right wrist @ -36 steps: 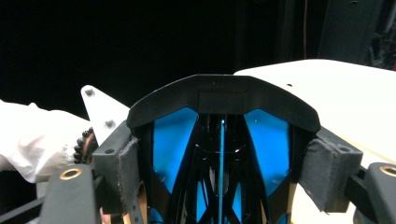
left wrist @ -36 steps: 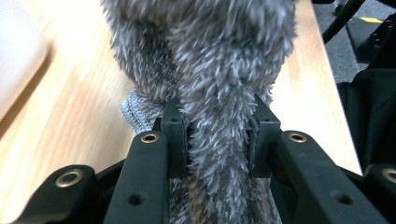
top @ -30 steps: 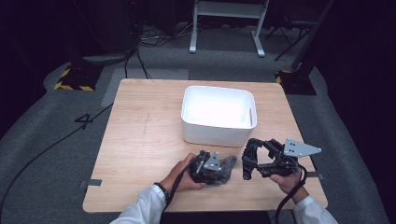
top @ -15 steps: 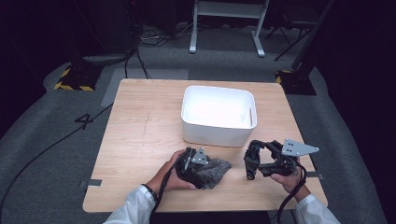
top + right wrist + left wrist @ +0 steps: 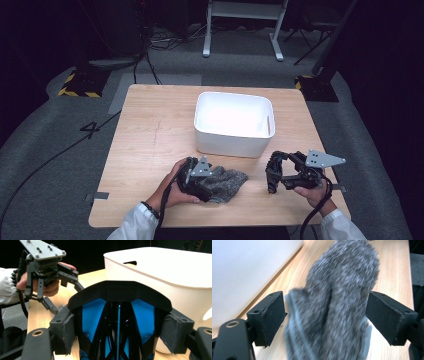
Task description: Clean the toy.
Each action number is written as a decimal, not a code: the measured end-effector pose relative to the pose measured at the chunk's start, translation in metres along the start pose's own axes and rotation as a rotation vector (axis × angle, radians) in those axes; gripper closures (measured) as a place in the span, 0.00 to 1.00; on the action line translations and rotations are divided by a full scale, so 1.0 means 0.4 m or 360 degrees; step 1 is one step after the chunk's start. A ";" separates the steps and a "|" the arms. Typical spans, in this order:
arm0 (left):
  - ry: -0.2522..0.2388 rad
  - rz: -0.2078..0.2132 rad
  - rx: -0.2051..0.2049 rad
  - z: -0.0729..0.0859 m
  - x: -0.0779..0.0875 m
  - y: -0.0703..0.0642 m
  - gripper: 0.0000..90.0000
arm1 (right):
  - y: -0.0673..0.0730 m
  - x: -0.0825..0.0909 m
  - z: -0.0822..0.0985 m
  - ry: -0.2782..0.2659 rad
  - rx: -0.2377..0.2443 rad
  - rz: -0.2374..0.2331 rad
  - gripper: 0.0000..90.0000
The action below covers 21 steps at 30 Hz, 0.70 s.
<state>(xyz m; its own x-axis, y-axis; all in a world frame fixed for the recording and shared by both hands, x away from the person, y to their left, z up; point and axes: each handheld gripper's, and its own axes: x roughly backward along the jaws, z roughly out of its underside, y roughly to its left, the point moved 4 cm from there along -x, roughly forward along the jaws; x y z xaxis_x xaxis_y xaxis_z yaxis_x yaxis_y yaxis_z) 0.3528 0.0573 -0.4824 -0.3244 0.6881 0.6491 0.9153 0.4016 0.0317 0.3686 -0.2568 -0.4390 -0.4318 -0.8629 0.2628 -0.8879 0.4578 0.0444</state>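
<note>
Grey woolly cloth [image 5: 334,305] on the tabletop [image 5: 150,135], just in front of the white bin [image 5: 232,122]. Left gripper [image 5: 202,180] jaws just sprung wide, cloth between but unpinched. Right gripper [image 5: 272,175] clamped on a black-and-blue clip [image 5: 117,322]. Likely step: releasing or regrasping the cloth. Next: closing squarely on the cloth, then lifting toward the bin.

White sleeves, dark bead bracelet on left wrist; black hand-held gripper [image 5: 200,181] and hand-held gripper [image 5: 274,175] with trailing cables, grey screwed triangular plates, black padded jaws.
</note>
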 end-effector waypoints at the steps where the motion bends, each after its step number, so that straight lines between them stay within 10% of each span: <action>1: -0.0001 -0.0020 0.0005 0.007 0.010 0.006 0.18 | -0.001 0.002 0.001 0.0002 -0.0003 0.0005 0.28; 21: 0.0211 -0.0206 0.0223 0.239 0.104 0.116 0.18 | -0.006 0.002 -0.008 0.0004 0.0005 0.0004 0.28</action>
<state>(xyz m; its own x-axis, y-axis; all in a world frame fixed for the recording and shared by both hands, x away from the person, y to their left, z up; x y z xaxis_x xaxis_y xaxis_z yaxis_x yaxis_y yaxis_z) 0.3591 0.1623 -0.5267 -0.3941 0.5439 0.7409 0.8230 0.5676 0.0210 0.3707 -0.2581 -0.4360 -0.4338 -0.8611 0.2651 -0.8872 0.4596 0.0409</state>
